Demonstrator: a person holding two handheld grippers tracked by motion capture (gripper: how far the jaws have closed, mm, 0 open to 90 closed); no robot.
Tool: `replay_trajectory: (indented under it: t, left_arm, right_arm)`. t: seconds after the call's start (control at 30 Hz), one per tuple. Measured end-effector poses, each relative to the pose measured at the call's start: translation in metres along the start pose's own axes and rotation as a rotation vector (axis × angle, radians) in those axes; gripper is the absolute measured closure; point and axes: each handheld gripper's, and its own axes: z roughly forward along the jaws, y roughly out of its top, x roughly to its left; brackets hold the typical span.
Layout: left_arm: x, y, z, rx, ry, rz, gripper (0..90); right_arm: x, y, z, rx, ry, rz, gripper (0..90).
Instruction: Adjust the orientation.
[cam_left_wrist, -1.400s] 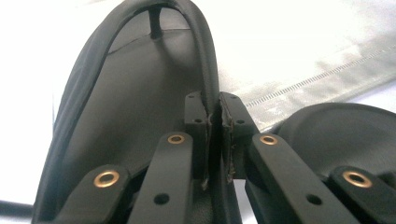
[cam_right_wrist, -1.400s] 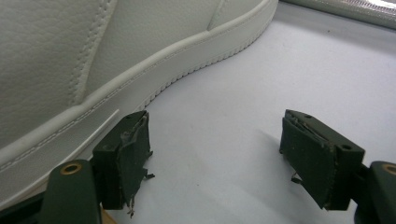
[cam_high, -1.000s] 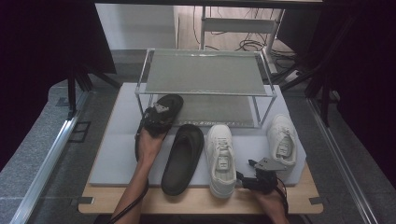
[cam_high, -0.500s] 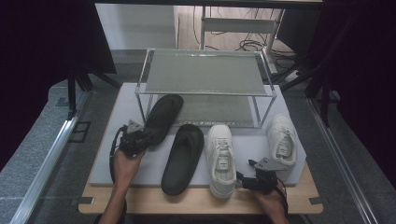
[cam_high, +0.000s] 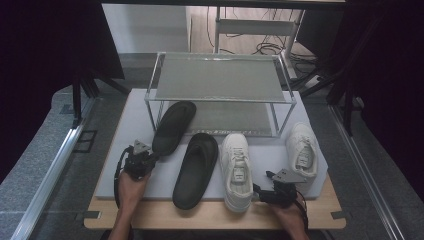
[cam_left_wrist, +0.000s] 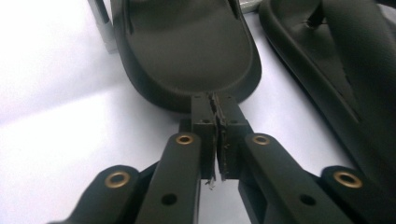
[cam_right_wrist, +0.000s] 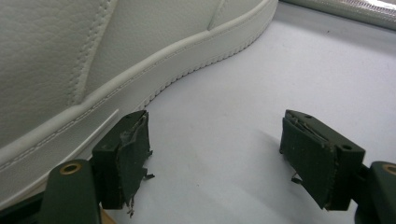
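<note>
A black slipper lies with its toe under the wire rack and its heel toward me. My left gripper sits just behind that heel. Its jaws have just been closing and now stand shut, pads together with nothing between them. A second black slipper lies to the right of it. My right gripper rests open on the mat beside the sole of a white sneaker, whose side shows close up. Nothing is between its pads.
Another white sneaker lies at the right end of the white mat. The mat sits on a wooden board. A rack leg stands left of the slipper's heel. Dark frames and floor rails flank the table.
My left gripper, which was up on the black slipper by the rack, has drawn back toward me and to the left, leaving the slipper lying half under the rack. The right gripper stayed put.
</note>
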Motion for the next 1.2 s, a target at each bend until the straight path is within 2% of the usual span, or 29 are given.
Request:
replay_trajectory:
  t: [0.2, 0.53, 0.83, 1.2]
  left_arm:
    - [-0.002, 0.007, 0.013, -0.011, -0.003, -0.008, 86.5]
    - [-0.006, 0.026, 0.036, -0.007, -0.009, 0.008, 88.6]
    - [-0.003, 0.042, 0.055, -0.01, -0.001, 0.011, 89.3]
    - [0.001, 0.051, 0.072, -0.02, 0.018, 0.014, 89.1]
  right_arm:
    - [0.0, 0.0, 0.0, 0.0, 0.0, 0.001, 24.2]
    - [0.0, 0.0, 0.0, 0.0, 0.001, 0.001, 24.2]
    - [0.0, 0.0, 0.0, 0.0, 0.0, 0.002, 24.2]
    - [0.0, 0.0, 0.0, 0.0, 0.001, 0.002, 24.2]
